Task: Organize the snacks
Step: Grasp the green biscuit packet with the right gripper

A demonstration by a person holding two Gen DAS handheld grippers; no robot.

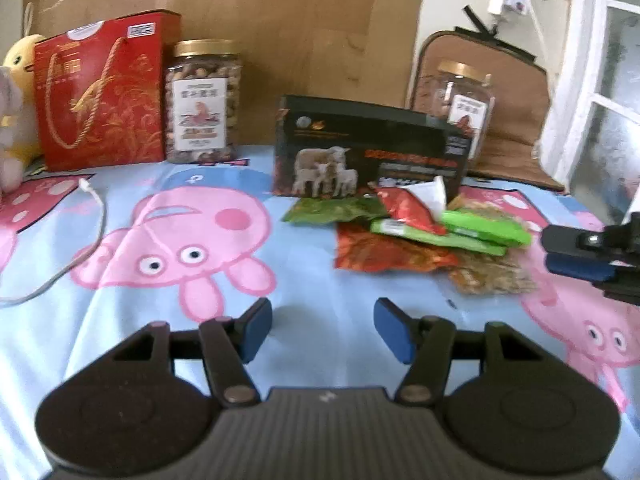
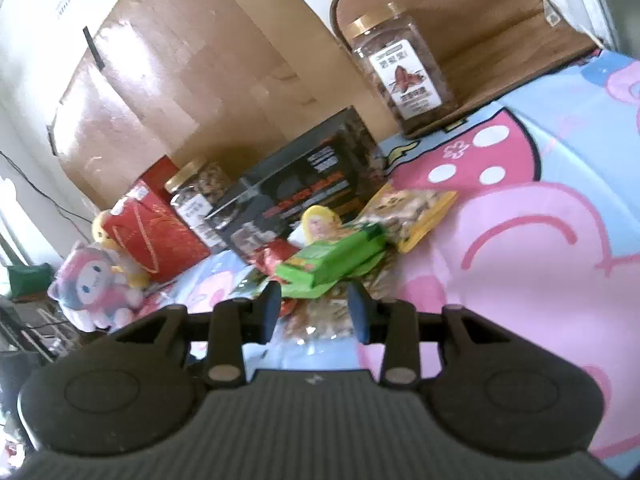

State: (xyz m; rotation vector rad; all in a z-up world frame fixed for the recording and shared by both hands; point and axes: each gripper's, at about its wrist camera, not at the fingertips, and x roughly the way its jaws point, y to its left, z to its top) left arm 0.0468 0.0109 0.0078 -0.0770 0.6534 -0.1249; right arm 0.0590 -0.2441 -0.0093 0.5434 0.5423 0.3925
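Snack pile [image 1: 420, 236]: loose packets heaped on the cartoon-print sheet [image 1: 320, 280], just in front of the dark box [image 1: 368, 148].
Right hand-held gripper [image 2: 316, 310]: fingers apart, empty — the green packet [image 2: 336, 260] lies straight ahead, just beyond the tips, its long axis slanting up to the right.
Left hand-held gripper [image 1: 322, 330]: fingers spread wide, empty, over bare sheet; the pile lies ahead and to its right.
Nearer hand: the right, by my reading.
Edges: box behind the pile, nut jar [image 1: 204, 100] and red gift bag [image 1: 100, 96] further left along the back.
Open room: bare sheet left of the pile — likely space for sorting.
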